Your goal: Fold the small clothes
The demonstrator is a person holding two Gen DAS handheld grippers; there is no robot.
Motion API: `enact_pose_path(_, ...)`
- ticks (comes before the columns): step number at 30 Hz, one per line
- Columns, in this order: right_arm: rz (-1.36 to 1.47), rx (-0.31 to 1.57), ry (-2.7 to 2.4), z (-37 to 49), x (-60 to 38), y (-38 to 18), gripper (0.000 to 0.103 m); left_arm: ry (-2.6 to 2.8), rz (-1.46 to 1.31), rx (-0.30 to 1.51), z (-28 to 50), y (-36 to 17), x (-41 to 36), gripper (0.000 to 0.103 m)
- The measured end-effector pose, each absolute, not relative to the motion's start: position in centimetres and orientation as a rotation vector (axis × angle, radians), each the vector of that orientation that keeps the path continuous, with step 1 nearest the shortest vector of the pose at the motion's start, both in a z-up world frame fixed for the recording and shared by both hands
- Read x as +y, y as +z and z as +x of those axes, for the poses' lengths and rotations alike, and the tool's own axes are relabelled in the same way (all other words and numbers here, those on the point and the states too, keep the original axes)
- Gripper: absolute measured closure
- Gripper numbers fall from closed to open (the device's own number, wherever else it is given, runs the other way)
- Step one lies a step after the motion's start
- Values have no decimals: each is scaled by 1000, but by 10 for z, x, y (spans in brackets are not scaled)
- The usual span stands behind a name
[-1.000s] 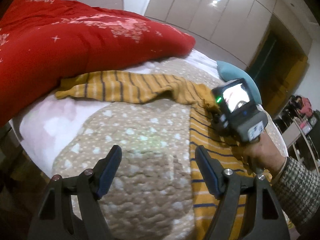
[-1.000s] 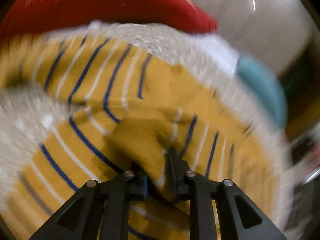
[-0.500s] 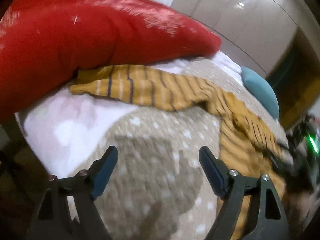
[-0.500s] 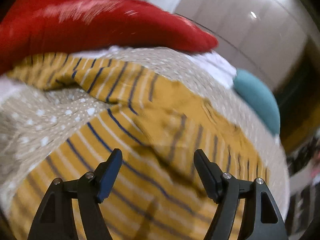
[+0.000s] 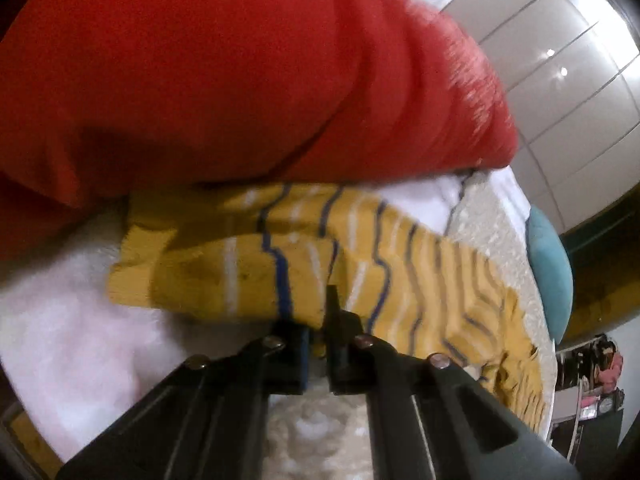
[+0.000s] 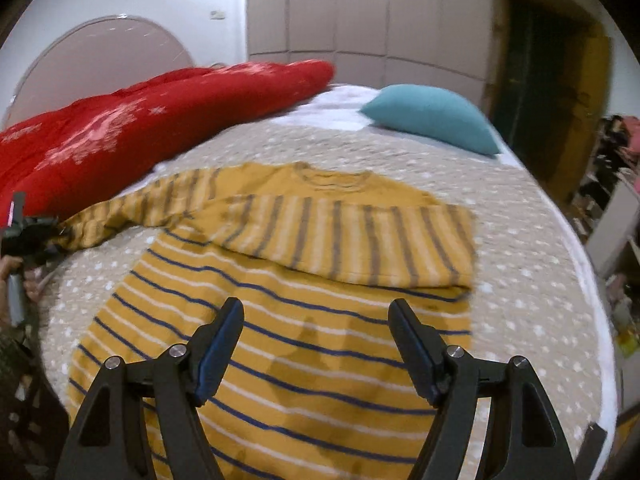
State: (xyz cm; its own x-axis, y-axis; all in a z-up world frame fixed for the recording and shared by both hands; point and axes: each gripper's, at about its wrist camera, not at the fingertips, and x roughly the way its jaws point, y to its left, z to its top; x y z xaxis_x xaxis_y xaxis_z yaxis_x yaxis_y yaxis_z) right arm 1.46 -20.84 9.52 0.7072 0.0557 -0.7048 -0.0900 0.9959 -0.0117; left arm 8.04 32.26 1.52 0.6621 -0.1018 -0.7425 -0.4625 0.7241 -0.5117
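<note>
Your left gripper (image 5: 318, 332) clenched the sleeve end of the mustard-yellow knit sweater with navy and white stripes (image 6: 280, 320).
It lay on the beige dotted bedspread (image 6: 520, 240), one sleeve folded across its chest, the far-left sleeve beside the red quilt (image 5: 240, 80); your right gripper (image 6: 316, 344) hovered released above its hem.

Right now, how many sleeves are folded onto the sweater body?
1. The right sleeve lies folded across the chest. The left sleeve stretches out toward the red duvet, its cuff end pinched in the left gripper.
</note>
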Motion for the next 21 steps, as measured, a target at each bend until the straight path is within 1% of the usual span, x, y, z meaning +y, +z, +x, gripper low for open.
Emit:
enact_pose_path(1,-31,790,77,11,-217,93,30,228,-709,815,76,27,317,98)
enact_pose_path(3,10,810,54,4,-241,88,35,217,-624,766,67,53,298,98)
enact_pose_path(7,138,835,-17,-9,-296,73,35,86,-525,716,81,110,241,98)
enact_pose_path(9,231,841,-41,-17,-324,65,35,3,-472,706,96,132,199,98)
enact_pose_path(12,323,834,-66,-32,-356,57,35,-146,-404,710,119,158,113,98)
enact_pose_path(16,351,820,-84,-45,-380,53,35,-391,-337,774,144,162,-15,98)
enact_pose_path(20,378,821,-95,-49,-393,46,35,-555,-270,898,156,127,-116,97)
enact_pose_path(21,380,826,-98,-49,-396,44,35,-575,-245,944,157,114,-137,93)
